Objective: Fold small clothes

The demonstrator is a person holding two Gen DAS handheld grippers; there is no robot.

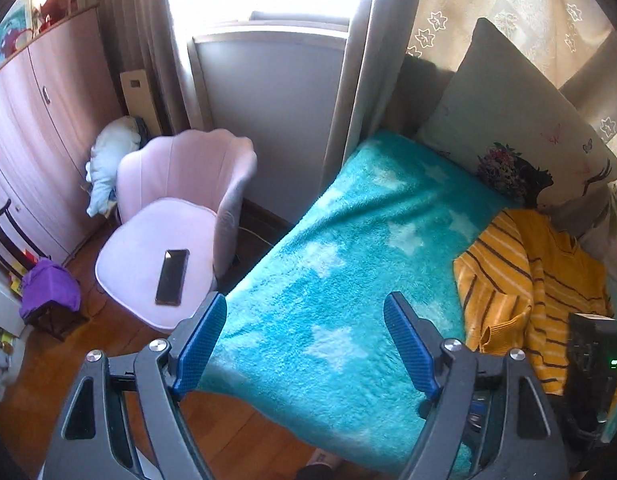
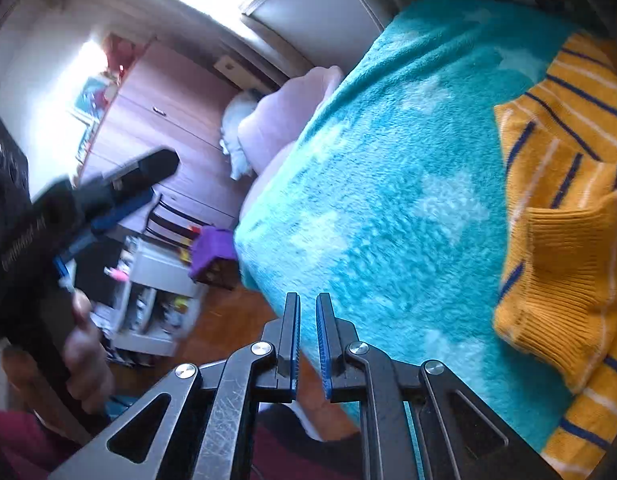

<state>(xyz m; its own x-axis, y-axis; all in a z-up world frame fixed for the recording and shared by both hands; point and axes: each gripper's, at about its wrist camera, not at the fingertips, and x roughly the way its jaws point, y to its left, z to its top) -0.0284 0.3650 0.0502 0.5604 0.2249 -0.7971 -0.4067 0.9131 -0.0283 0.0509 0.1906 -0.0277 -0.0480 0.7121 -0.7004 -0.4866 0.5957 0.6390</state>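
Yellow striped knit sweater (image 1: pixel 524 288) lies crumpled on the fluffy turquoise star blanket (image 1: pixel 328 280), apparently unfolded. Left gripper (image 1: pixel 304 344) spread, right gripper (image 2: pixel 307 340) nearly pressed together, both empty beside the sweater; next, grasp it.

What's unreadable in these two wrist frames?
- Yellow striped sweater: in the left wrist view, its right part is behind a black device; in the right wrist view, the frame edge cuts it.
- Left gripper: motion-blurred in the right wrist view.
- Shelf clutter: blurred, too small.

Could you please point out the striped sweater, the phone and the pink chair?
Striped sweater (image 1: pixel 504 264): left wrist view, on its folded yellow body.
Phone (image 1: pixel 172 277): left wrist view, middle of its dark screen.
Pink chair (image 1: pixel 140 248): left wrist view, bare seat cushion beside the phone.
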